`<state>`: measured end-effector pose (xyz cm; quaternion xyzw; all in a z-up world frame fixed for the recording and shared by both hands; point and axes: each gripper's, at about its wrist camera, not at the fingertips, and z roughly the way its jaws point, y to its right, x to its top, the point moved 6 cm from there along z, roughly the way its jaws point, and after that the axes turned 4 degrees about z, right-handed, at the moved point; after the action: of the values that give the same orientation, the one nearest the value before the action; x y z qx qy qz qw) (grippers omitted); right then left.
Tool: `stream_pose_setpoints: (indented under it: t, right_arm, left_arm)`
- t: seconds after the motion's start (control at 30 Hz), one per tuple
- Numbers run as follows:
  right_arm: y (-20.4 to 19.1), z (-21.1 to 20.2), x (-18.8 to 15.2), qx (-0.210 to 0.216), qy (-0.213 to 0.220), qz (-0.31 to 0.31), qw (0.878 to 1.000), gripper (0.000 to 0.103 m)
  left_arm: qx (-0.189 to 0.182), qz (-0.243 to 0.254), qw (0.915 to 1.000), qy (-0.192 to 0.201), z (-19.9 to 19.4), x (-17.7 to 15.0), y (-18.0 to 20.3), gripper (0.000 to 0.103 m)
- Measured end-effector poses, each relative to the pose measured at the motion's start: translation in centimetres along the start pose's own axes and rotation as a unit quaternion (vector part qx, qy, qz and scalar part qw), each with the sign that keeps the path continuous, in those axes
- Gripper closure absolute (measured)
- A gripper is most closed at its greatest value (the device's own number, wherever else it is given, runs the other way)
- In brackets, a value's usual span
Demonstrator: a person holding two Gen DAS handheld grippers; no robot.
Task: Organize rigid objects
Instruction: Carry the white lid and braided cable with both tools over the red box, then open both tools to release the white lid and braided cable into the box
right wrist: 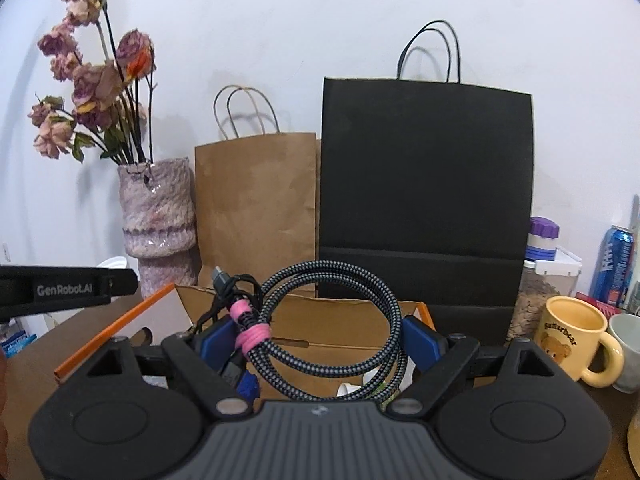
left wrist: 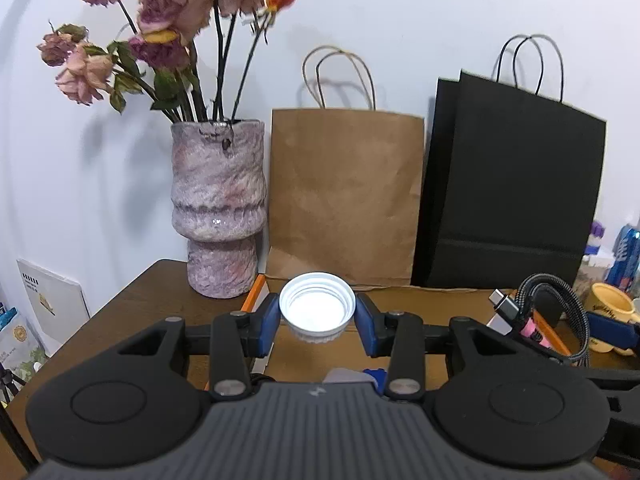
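- Over the cardboard box on the wooden surface, I carry one item in each tool; a pink vase of dried flowers, a brown paper bag and a black paper bag stand at the wall behind.
- My left gripper has its jaws clenched on a white plastic cap, pinched at opposite sides of its ribbed wall, open side facing the camera, held clear above the box.
- I judge the cap light, stiff and a little slick; the ribbed skirt is the sound place to hold, and too hard a squeeze could pop it free.
- My right gripper has its jaws set wide around a coiled braided cable, bound with a pink tie; the blue pads bear on the outer loops.
- The coil looks springy rather than rigid, so I would keep hold across the bundle near the tie, where the loops are gathered.
- The box's contents are mostly hidden behind the tools; something white may lie inside.
- A yellow mug stands to the right, well apart from the box.
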<state>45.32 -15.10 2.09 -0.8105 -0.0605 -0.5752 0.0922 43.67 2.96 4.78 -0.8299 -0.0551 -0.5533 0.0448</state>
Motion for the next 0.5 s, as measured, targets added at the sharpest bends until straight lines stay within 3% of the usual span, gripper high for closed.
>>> stream_pose_setpoints:
  t: [0.5]
  right_arm:
    - [-0.2,4.0,-1.6,-0.003,-0.028,-0.016,0.999,0.016]
  left_arm:
    - [0.040,0.023,0.9984,-0.032,3.9,-1.5,-1.0,0.062]
